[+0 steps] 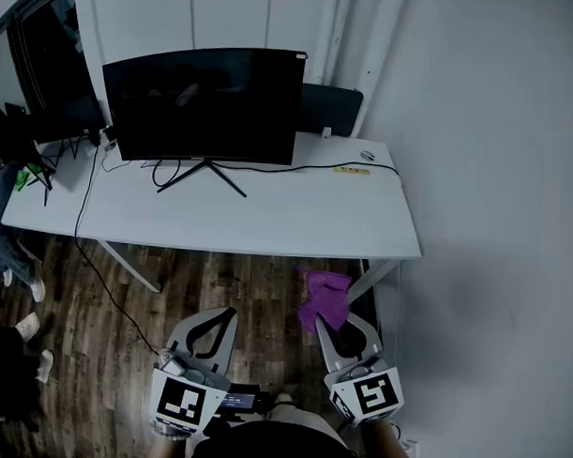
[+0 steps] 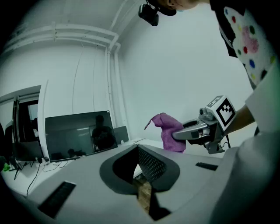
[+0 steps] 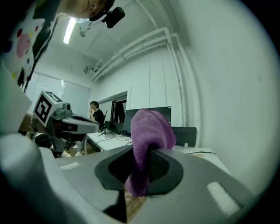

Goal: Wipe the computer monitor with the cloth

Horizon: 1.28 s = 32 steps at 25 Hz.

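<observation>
Right gripper (image 1: 332,321) clamped on purple cloth (image 1: 324,292), bunched past its tips; left gripper (image 1: 225,317) closed, empty; monitor (image 1: 206,103) well apart, upright on desk (image 1: 268,223)

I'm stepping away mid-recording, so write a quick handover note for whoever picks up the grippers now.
Right gripper: shut on the purple cloth, held short of the white desk.
Left gripper: shut, empty, alongside.
Monitor: standing at the back of the desk, screen dark.
Done: cloth is in the grip.
Left: carry the cloth to the screen and wipe it; no contact yet.
</observation>
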{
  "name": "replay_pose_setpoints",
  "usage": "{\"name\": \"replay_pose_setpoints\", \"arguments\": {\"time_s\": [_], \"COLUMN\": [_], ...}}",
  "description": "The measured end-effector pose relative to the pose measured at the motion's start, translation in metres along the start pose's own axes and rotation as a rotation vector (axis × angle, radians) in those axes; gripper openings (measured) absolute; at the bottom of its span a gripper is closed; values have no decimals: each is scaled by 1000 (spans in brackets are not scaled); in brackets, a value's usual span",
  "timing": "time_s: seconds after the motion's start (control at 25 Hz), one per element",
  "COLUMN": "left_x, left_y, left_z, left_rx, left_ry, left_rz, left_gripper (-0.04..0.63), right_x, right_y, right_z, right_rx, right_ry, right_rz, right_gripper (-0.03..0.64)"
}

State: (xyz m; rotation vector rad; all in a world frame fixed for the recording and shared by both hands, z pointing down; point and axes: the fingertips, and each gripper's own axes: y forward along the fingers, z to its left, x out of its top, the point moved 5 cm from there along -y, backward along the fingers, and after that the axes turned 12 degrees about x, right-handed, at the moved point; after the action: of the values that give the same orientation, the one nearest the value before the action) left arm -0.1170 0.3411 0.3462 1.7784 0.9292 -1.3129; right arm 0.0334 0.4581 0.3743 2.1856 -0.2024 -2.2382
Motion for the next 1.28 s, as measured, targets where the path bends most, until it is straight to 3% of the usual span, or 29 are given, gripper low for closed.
{"name": "replay_pose_setpoints", "arguments": {"time_s": [0.76, 1.28], "left_x": [10, 11], "left_y": [8, 0], "left_z": [-11, -48], "left_rx": [47, 77], "left_ry": [-14, -11], "left_rz": [-6, 2], "left_gripper": [5, 5], "right_x": [2, -7], "right_y": [-8, -40], "right_z": [-20, -29], "right_rx": [26, 53], "right_ry": [59, 16], "right_rz": [-37, -26], "right_gripper": [67, 69]}}
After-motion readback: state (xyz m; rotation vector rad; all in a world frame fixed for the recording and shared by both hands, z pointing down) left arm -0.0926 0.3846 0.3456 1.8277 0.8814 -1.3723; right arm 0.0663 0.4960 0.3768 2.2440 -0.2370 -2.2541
